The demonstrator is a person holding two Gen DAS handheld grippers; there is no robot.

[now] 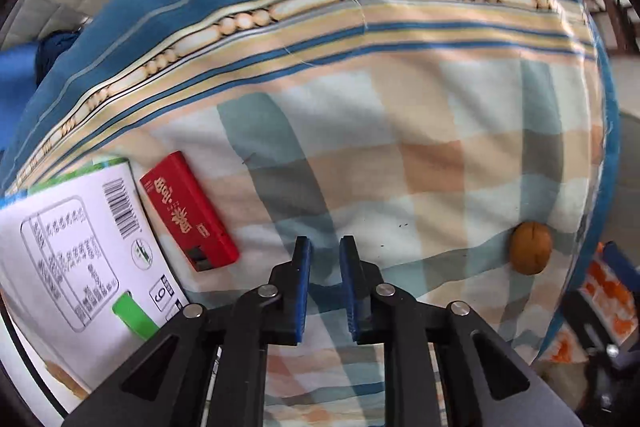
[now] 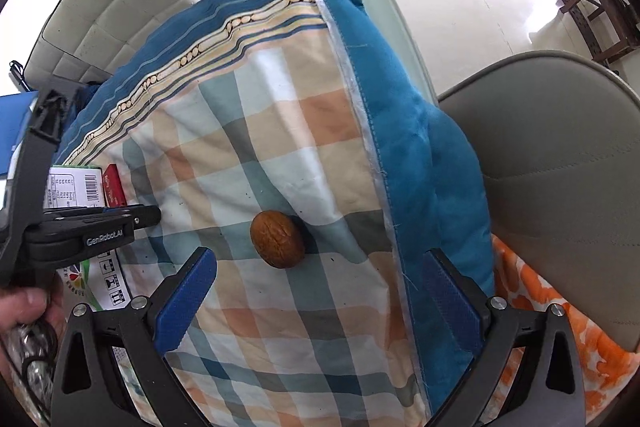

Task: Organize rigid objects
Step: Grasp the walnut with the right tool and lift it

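My left claw (image 1: pixel 325 245) pointed steeply down over the checked cloth (image 1: pixel 400 155), its blue pads drawn close together with only a narrow slit between them and nothing caught there. Just to its left lay the red lighter (image 1: pixel 188 213), flat on the cloth, its length running from upper left to lower right, apart from the pads. Hard against the lighter's left side sat the white carton (image 1: pixel 76 235), barcode and printed panel facing up; whether the two touched I could not tell. A walnut (image 1: pixel 531 247) rested well off to the right, near the cloth's blue border.

From the right wrist view, my right claw (image 2: pixel 320 291) had its jaws spread wide, one pad low on the left, the other low on the right over the blue edge of the cloth. The walnut (image 2: pixel 277 239) sat on the checked cloth (image 2: pixel 280 131) just beyond the gap between them, nearer the left pad, touched by neither. The left claw (image 2: pixel 132 217) showed at the left edge, above the carton (image 2: pixel 76 187) and lighter (image 2: pixel 114 189), with a hand (image 2: pixel 24 311) below it. A grey chair (image 2: pixel 560 187) stood to the right
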